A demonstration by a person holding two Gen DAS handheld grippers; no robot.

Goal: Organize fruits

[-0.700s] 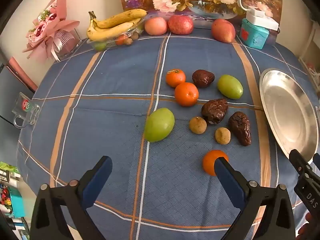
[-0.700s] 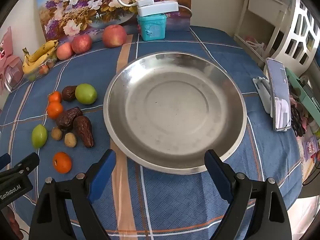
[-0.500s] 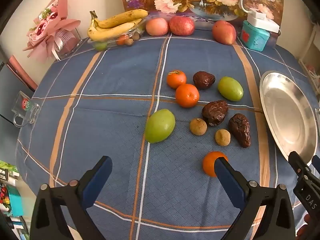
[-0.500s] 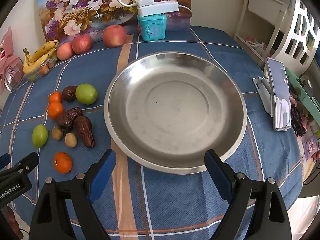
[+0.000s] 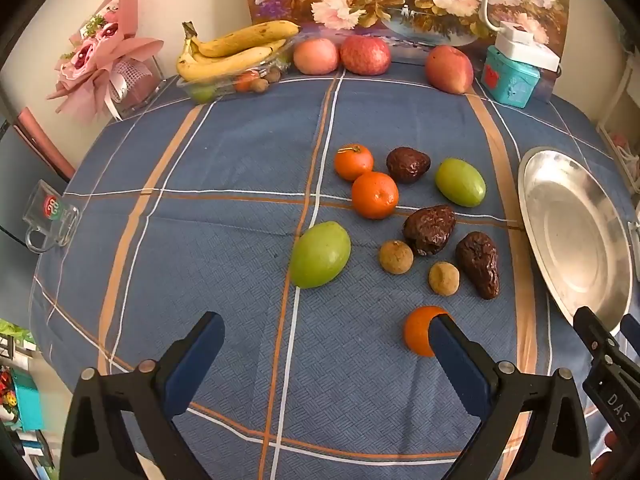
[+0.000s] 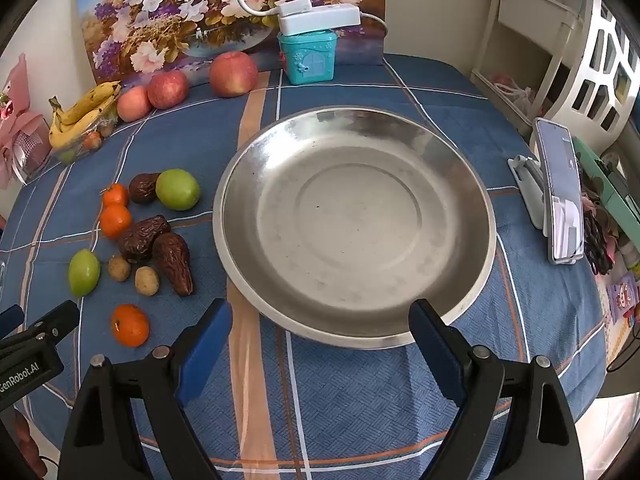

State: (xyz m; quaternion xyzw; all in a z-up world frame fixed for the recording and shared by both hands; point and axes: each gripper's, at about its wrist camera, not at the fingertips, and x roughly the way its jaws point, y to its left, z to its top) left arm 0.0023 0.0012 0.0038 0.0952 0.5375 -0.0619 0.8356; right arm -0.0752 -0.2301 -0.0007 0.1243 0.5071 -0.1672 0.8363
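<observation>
My left gripper (image 5: 326,338) hangs over the near edge of the table (image 5: 224,168), spread wide with nothing between its pads. Ahead of it on the blue checked cloth lies the loose fruit: a large green fruit (image 5: 320,254), two tangerines (image 5: 374,194) touching each other, three dark wrinkled dates (image 5: 430,229), two small brown longans (image 5: 396,256), a second green fruit (image 5: 460,182), and one tangerine (image 5: 418,334) partly behind my left gripper's right pad. Right of the fruit sits the metal plate (image 6: 356,216), bare inside. My right gripper (image 6: 320,326) hovers at its near rim, also spread wide and holding nothing.
</observation>
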